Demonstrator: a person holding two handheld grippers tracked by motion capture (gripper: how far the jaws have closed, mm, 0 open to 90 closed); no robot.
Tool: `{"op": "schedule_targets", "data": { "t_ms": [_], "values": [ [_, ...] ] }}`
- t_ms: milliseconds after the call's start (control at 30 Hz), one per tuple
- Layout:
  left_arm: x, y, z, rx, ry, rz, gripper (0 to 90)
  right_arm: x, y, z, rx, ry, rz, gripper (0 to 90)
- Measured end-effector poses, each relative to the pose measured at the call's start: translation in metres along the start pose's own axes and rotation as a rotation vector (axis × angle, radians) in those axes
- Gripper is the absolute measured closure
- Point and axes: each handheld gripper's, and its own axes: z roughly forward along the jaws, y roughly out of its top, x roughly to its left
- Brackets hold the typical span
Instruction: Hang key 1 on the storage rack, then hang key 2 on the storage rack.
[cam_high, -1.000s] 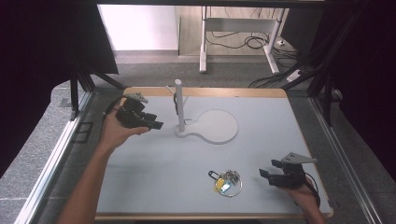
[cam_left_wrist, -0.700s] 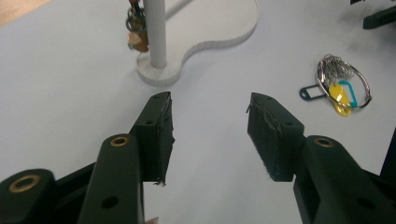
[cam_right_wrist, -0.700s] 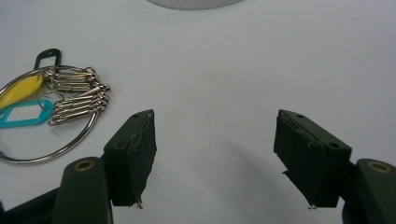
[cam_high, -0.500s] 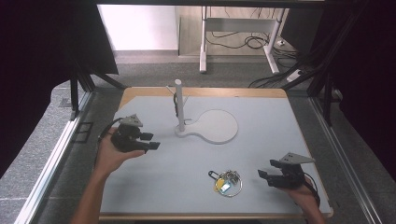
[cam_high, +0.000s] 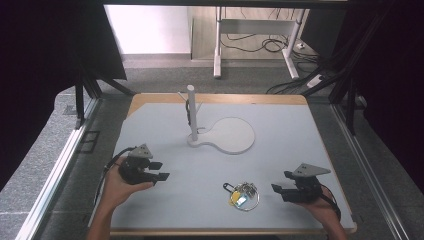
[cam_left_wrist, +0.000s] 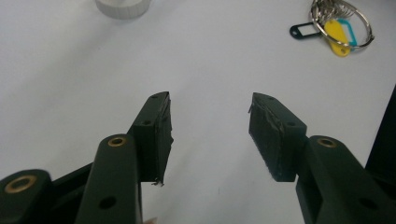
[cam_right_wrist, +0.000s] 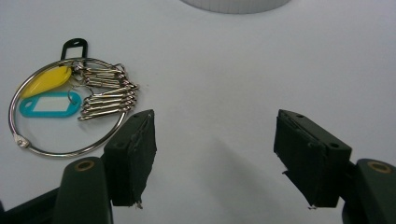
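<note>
A bunch of keys (cam_high: 241, 194) lies flat on the pale counter (cam_high: 280, 165), toward the near edge and somewhat right of the middle. The right claw (cam_high: 283, 189) sits just beside it to the right, low over the counter, jaws spread wide with nothing between them. In the right gripper view the bunch (cam_right_wrist: 70, 107) lies just off the tip of one jaw, apart from it. The left claw (cam_high: 159, 171) is well apart from the keys, over the near left part of the counter, jaws also spread and empty; in the left gripper view the keys (cam_left_wrist: 336, 25) show far off at the upper right.

The bunch is a large thin metal ring (cam_right_wrist: 28, 140) carrying a yellow plastic tag (cam_right_wrist: 44, 80), a teal tag with a white label window (cam_right_wrist: 49, 107), a black plastic tag (cam_right_wrist: 74, 47) and a cluster of silvery metal clips (cam_right_wrist: 109, 91). The jaw pads (cam_right_wrist: 137, 154) are black and rough, frayed at the corners.

Farther back stands a white stand (cam_high: 227, 135): a flat round-lobed base with a slim upright post (cam_high: 192, 112) rising at its left end. The counter has a smooth, matte surface with a wooden rim (cam_high: 215, 99).
</note>
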Motion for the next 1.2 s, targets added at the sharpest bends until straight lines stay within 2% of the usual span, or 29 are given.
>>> {"op": "schedule_targets", "data": {
  "t_ms": [67, 167, 267, 467, 500, 567, 633, 733, 767, 800, 967, 1133, 1200],
  "values": [
    [0.000, 0.000, 0.000, 0.014, 0.012, 0.007, 49.2, 0.003, 0.002, 0.002, 0.005, 0.002, -0.001, 30.8],
    [-0.002, -0.001, -0.002, -0.009, -0.017, 0.007, 49.2, 0.008, 0.006, 0.005, 0.024, -0.017, -0.001, 32.9],
    [-0.005, -0.003, -0.002, 0.001, -0.022, 0.022, 48.7, 0.013, 0.011, 0.007, 0.045, -0.036, -0.025, 35.6],
    [-0.010, -0.007, -0.002, 0.008, -0.031, 0.025, 46.5, 0.020, 0.029, -0.002, 0.059, 0.010, -0.083, 39.2],
    [-0.009, -0.010, -0.002, 0.002, -0.037, 0.000, 46.5, 0.022, 0.031, -0.003, 0.062, 0.019, -0.097, 40.7],
    [-0.007, -0.012, -0.003, 0.008, -0.032, -0.008, 46.5, 0.022, 0.034, -0.004, 0.064, 0.026, -0.104, 42.3],
    [-0.006, -0.016, -0.004, 0.011, -0.030, -0.021, 46.5, 0.023, 0.040, -0.004, 0.096, 0.080, -0.102, 44.6],
    [-0.008, -0.018, -0.006, 0.009, -0.032, -0.022, 46.1, 0.026, 0.047, -0.002, 0.140, 0.118, -0.135, 46.7],
    [-0.008, -0.018, -0.006, 0.009, -0.032, -0.022, 46.0, 0.026, 0.047, -0.002, 0.140, 0.118, -0.135, 46.7],
    [-0.009, -0.019, -0.007, 0.021, -0.032, -0.013, 45.7, 0.031, 0.052, -0.001, 0.155, 0.140, -0.163, 49.2],
    [-0.011, -0.021, -0.009, 0.032, -0.029, -0.004, 44.8, 0.047, 0.065, 0.006, 0.203, 0.199, -0.210, 53.9],
    [-0.008, -0.025, -0.011, 0.009, -0.036, -0.056, 44.5, 0.061, 0.069, 0.015, 0.288, 0.268, -0.251, 59.8],
    [-0.006, -0.027, -0.012, 0.013, -0.032, -0.065, 44.5, 0.067, 0.067, 0.019, 0.319, 0.298, -0.276, 61.5]
  ]
}}
